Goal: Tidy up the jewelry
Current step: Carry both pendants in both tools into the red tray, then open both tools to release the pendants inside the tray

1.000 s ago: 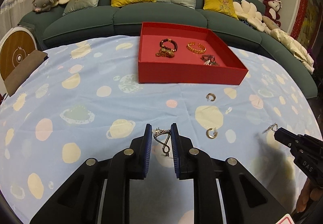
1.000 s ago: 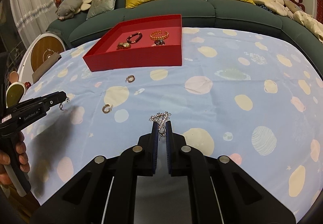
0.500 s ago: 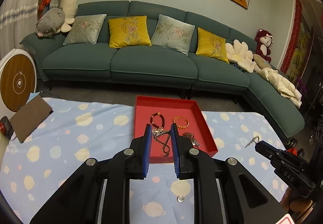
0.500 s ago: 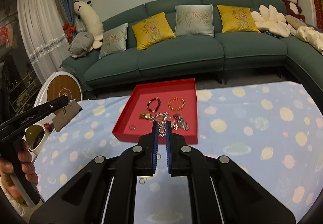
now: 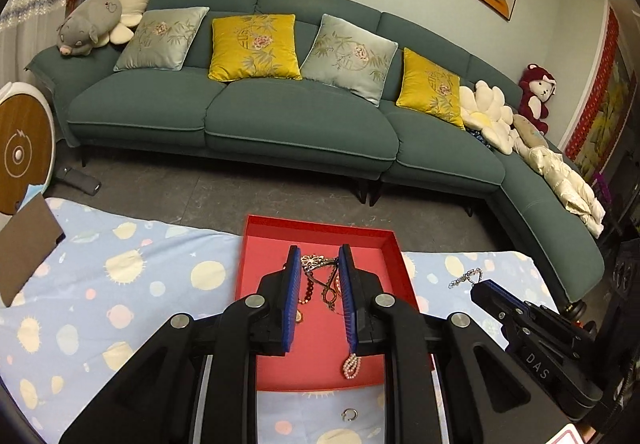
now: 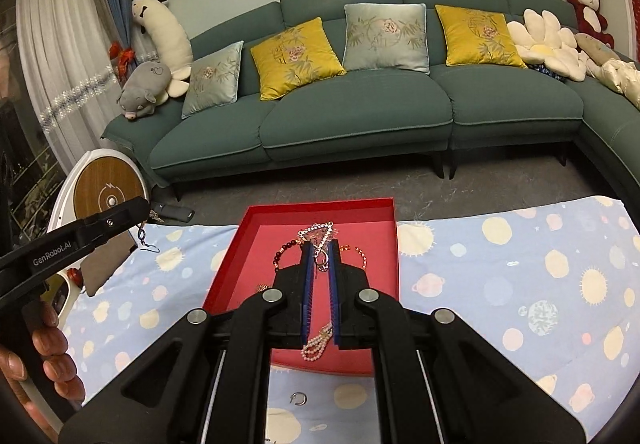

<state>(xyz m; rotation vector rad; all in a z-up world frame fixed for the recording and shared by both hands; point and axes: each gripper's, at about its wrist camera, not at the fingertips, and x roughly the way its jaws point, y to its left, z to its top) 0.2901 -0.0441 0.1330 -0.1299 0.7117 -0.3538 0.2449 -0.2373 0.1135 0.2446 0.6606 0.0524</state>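
Note:
My left gripper [image 5: 319, 256] is shut on a dark bronze necklace [image 5: 320, 276] with a flower ornament, which hangs between the blue pads. My right gripper [image 6: 321, 248] is shut on a sparkling silver chain [image 6: 316, 232]. Both hang above the red tray [image 5: 272, 256] on the blue planet-print cloth [image 5: 140, 284]. In the tray [image 6: 256, 244] lie a pearl bracelet [image 6: 316, 348], a dark bead bracelet [image 6: 282, 252] and a gold bracelet [image 6: 359, 252]. The right gripper [image 5: 480, 286] also appears at the right of the left wrist view, and the left gripper [image 6: 138, 209] at the left of the right wrist view.
A small open ring [image 6: 298, 398] lies on the cloth in front of the tray. A brown pad [image 5: 28, 240] sits at the table's left edge by a round wooden-faced device [image 5: 20, 151]. A green sofa [image 5: 280, 115] stands beyond the floor gap. A hand [image 6: 48, 344] holds the left gripper's handle.
Both grippers have risen from the cloth and moved forward over the red tray, each keeping its piece. The table has dropped lower in both views.

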